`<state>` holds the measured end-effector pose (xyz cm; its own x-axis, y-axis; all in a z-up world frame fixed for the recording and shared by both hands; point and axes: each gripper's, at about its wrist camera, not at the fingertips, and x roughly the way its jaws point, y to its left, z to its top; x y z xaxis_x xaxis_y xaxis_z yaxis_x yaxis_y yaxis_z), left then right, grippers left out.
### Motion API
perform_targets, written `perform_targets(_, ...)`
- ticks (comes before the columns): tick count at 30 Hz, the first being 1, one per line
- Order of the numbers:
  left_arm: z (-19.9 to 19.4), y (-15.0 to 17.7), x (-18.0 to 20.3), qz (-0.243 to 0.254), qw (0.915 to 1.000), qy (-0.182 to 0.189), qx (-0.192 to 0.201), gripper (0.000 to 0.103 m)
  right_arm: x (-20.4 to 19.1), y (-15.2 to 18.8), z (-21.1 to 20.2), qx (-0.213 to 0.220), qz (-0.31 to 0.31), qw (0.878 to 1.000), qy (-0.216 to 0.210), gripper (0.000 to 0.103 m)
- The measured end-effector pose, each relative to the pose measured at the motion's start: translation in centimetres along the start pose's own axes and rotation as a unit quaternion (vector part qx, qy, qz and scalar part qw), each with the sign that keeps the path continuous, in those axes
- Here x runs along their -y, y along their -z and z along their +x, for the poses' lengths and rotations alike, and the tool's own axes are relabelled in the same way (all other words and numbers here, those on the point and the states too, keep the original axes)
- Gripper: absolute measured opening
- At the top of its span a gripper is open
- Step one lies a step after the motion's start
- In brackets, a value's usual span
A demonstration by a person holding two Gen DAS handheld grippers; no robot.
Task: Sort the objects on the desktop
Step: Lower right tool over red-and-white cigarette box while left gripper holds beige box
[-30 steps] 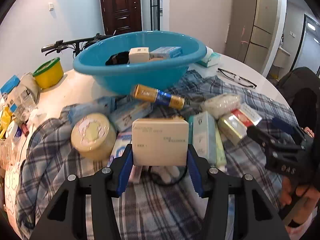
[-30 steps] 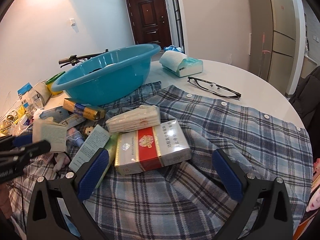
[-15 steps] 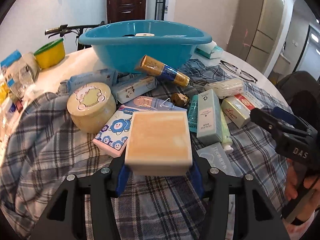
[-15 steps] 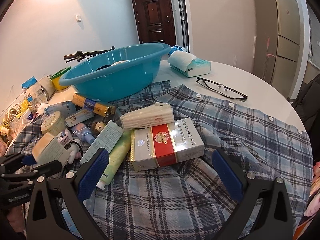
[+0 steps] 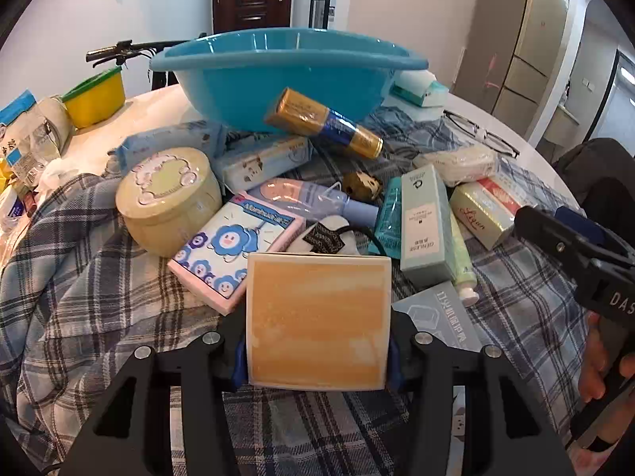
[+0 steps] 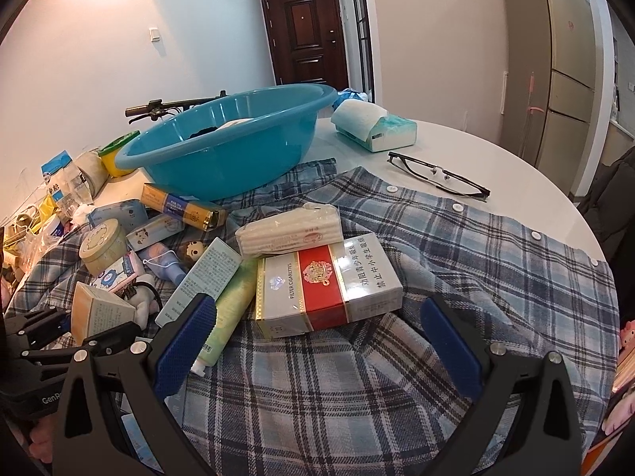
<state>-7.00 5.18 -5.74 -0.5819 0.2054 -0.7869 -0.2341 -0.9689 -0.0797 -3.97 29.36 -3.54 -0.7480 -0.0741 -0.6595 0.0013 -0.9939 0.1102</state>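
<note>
1. Since a second ago, your left gripper (image 5: 317,351) has tipped the cream-and-orange box (image 5: 317,321) so its broad orange face looks up, lower over the plaid shirt (image 5: 91,277); it is clenched on the box's sides.
2. Your right gripper (image 6: 317,331) is released, blue pads wide apart, empty above the shirt near the table's front edge.
3. Only the right view shows the cigarette carton (image 6: 329,279) lying flat; only the left shows the round cream tin (image 5: 168,194).
4. A round white table (image 6: 516,174) carries a glossy blue plastic basin (image 6: 230,146) toward its far edge, with thin-framed glasses (image 6: 438,176) at the right.
5. Behind stands a dark wooden door (image 6: 307,35).
</note>
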Motion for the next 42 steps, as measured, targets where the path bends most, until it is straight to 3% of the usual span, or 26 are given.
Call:
perform_targets(7,-2.4,-0.6,-0.8,-0.011,0.999,-0.017,0.039,0.054,-0.4,-0.1,0.3,-0.003,-0.004,1.0,-0.001,0.102)
perform_targets(15,-3.7,-1.0,-2.9,-0.043,0.9973,-0.023,0.055,0.054,-1.5,0.0,0.6,-0.007,-0.019,1.0,-0.001,0.102)
perform_targets(31,-2.4,-0.3,-1.6,-0.035,0.9984,0.001,0.045,0.054,0.3,-0.7,2.5,-0.041,-0.052,0.996,0.052,0.102)
perform_targets(42,-2.0,0.0,-1.5,-0.032,0.9988,-0.001,0.037,0.054,-0.7,-0.8,3.8,-0.068,-0.094,0.993,0.029,0.102)
